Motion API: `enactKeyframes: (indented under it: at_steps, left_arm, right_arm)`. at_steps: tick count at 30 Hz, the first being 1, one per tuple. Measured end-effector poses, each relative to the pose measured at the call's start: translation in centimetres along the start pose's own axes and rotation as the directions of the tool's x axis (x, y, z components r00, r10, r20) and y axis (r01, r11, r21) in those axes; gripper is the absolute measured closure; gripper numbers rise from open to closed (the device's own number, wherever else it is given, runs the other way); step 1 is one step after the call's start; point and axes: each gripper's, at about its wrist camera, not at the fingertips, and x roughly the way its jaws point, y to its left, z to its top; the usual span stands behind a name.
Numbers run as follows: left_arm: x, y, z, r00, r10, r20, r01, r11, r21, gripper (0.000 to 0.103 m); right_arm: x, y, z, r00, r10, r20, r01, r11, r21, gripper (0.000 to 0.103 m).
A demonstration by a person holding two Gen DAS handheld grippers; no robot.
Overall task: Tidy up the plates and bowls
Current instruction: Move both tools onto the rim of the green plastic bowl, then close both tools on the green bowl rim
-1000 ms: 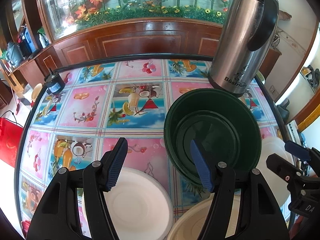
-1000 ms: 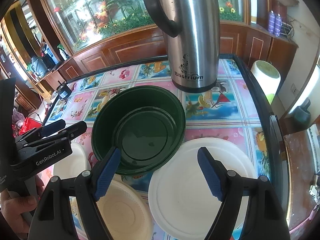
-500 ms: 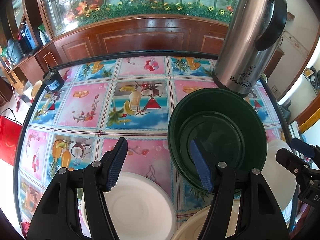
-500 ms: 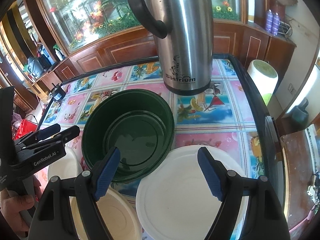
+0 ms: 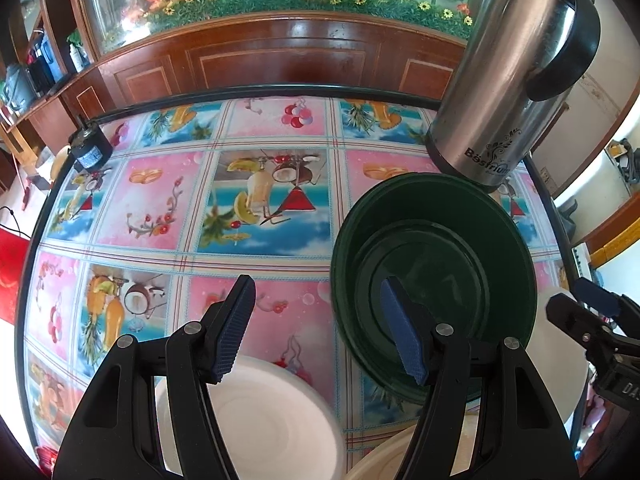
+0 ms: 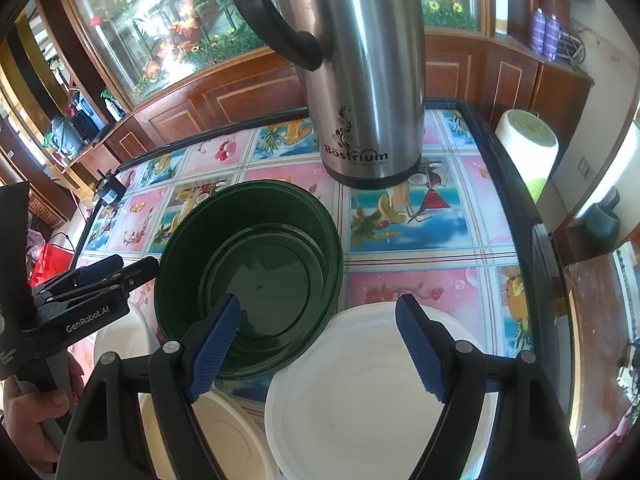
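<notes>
Green bowl deep, glossy, dark, empty; white plate beside.

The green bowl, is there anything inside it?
Empty. The green bowl stands upright on the table, and its bare dark bottom shows in both views with nothing lying in it.

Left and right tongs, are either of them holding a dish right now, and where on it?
Nothing is held. The left tongs and right tongs are both open, above the green bowl and white plate.
</notes>
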Motion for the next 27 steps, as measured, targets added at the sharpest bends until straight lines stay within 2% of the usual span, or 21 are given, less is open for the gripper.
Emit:
enactKeyframes:
  at_steps: [10,18,27]
  left_arm:
    - [1.8,-1.1,0.5,0.998,0.017,-0.056,-0.014,0.999,0.053,0.037]
    - [3.5,-1.6,0.5,0.993,0.009,-0.114,-0.002,0.998,0.058,0.037]
    - [3.9,-1.9,0.0,0.993,-0.004,-0.118,0.011,0.998,0.056,0.037]
  right_arm:
    - [2.2,-1.5,0.9,0.998,0.004,-0.056,-0.002,0.999,0.049,0.022]
    - [4.3,-2.3,1.6,0.994,-0.034,-0.102,0.040,0.997,0.062,0.022]
    - [4.9,-1.9,1.8,0.993,-0.051,-0.108,0.055,0.998,0.033,0.023]
